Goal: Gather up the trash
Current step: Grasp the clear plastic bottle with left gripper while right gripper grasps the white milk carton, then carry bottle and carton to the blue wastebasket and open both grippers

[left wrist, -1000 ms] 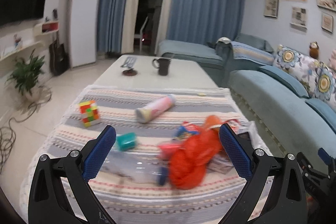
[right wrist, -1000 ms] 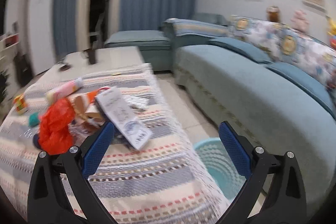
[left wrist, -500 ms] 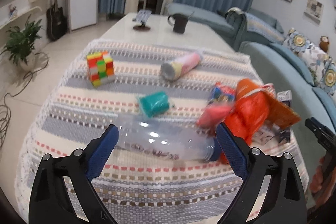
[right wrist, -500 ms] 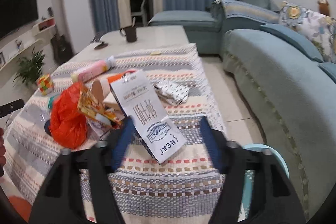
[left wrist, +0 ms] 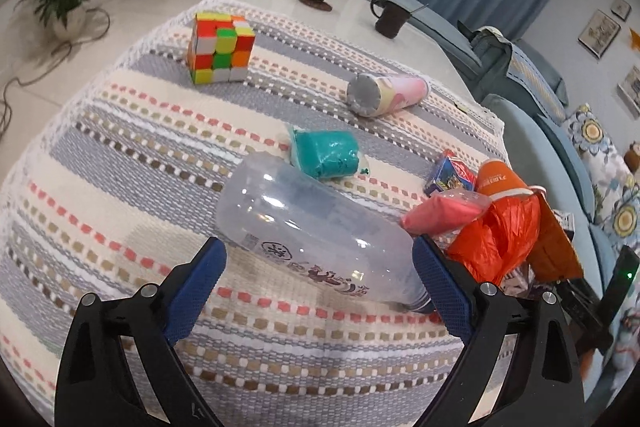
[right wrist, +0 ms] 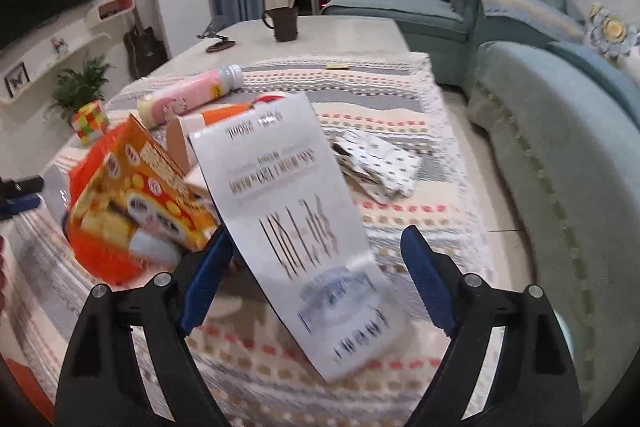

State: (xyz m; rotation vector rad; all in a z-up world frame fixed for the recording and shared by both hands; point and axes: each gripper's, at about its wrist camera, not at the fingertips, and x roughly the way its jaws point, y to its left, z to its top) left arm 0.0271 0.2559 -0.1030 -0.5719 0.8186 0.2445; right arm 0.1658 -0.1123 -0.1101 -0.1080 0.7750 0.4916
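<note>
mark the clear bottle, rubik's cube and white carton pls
clear plastic bottle (left wrist: 312, 227), left wrist view, mid-body near the printed label.
Rubik's cube (left wrist: 220, 47), left wrist view, near the cube's front corner.
white carton (right wrist: 292, 211), right wrist view, printed front face.

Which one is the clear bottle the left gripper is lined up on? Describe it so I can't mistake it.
On the striped cloth, near its front edge, the clear bottle lies on its side between the open left gripper's blue fingers. It is the only see-through item: teal wrapper behind it, orange bag to its right.
</note>
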